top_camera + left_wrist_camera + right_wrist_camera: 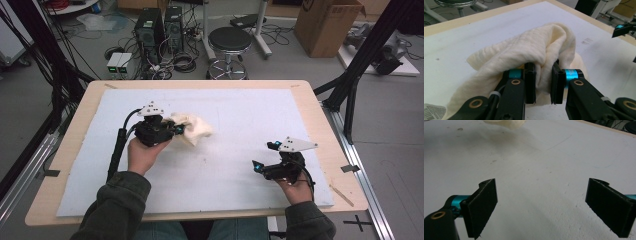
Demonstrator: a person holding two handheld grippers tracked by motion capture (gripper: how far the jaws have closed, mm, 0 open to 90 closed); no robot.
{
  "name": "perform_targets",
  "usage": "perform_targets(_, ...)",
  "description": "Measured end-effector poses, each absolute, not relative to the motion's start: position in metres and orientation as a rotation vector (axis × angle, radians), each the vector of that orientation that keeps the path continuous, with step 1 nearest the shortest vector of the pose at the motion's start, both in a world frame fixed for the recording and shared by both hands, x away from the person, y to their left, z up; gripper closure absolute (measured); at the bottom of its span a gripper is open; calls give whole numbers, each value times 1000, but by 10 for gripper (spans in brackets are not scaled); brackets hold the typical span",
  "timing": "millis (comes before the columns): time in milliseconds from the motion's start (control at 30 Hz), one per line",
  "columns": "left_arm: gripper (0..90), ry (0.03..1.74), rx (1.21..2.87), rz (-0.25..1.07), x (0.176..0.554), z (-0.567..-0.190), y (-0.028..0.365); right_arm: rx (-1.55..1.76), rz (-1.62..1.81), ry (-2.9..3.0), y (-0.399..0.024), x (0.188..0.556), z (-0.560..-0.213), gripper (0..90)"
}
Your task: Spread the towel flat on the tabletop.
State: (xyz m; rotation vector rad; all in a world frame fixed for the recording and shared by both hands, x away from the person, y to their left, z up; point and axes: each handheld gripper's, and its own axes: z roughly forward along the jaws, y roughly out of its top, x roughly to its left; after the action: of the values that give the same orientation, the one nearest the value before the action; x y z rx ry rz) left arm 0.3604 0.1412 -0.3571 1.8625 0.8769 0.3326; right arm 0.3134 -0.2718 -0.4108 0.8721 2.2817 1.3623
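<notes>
Cloth, cream and crumpled, is pinched by a fold between the jaws of the left gripper, whose pads are clamped on the fabric; most of it bunches beyond the jaws on the white mat, left of centre. Judging from this, the step is wiping or dragging the cloth across the mat. To do it well, keep the pinch firm, hold the jaws low so the fabric stays in contact with the surface, and pull smoothly so the bunch does not slip out. Farther off, the right gripper rests near the mat's right edge, jaws wide apart and empty.
</notes>
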Motion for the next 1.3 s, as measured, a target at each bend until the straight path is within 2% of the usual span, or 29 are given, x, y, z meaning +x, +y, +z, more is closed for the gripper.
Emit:
perform_targets(500,776,832,1837,293,337,-364,118,864,1357,2293,-269,313,-411,99)
perform_targets(667,769,813,1873,262,331,-374,111,861,1356,2297,-269,313,-412,99)
perform_targets(700,753,814,1893,235,330,-379,111,862,1357,2300,-269,313,-412,99)
perform_targets(733,696,824,1907,202,328,-384,110,860,1354,2301,-268,313,-413,99)
perform_targets(800,515,840,1936,164,323,-396,110,866,1354,2309,-268,313,-413,99)
perform_targets(867,433,836,1966,138,314,-406,113,861,1352,2310,-268,313,-413,99)
perform_targets(1033,393,834,1976,153,302,-409,128,857,1349,2310,-268,313,-414,99)
perform_targets(1300,392,841,1951,199,297,-400,147,852,1344,2320,-266,313,-414,99)
